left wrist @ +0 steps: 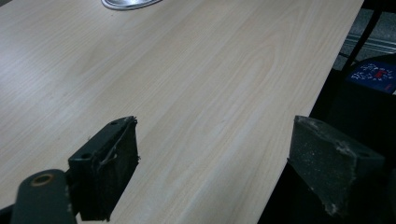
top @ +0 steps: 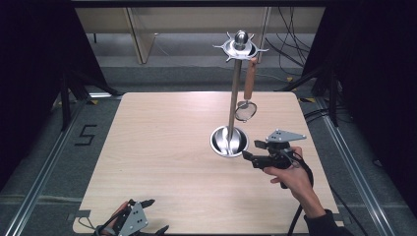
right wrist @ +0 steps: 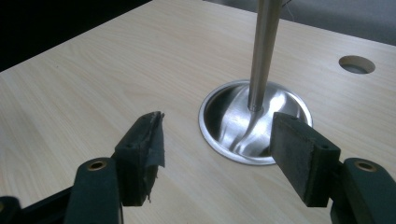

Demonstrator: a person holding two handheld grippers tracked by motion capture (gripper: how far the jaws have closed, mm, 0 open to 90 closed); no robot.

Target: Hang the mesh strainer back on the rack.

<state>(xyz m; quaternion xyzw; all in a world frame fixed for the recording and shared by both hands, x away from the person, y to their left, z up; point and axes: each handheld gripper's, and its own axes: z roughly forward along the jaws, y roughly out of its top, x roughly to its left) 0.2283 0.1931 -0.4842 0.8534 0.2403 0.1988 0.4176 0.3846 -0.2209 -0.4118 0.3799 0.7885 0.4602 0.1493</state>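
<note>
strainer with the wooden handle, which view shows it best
The high view: the strainer hangs whole from the stand's top ring, beside the pole. The gripper views catch the stand's base but none of the strainer.

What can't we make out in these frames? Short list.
- Left gripper, high view: cut off by the bottom edge, along with the hand holding it.
- Stand, right gripper view: pole leaves the top edge, so the hooks are cut off there.
- Strainer, high view: too small to read its mesh, or how its handle sits on the hook.
- Stand base, left gripper view: cropped by the top edge.
</note>
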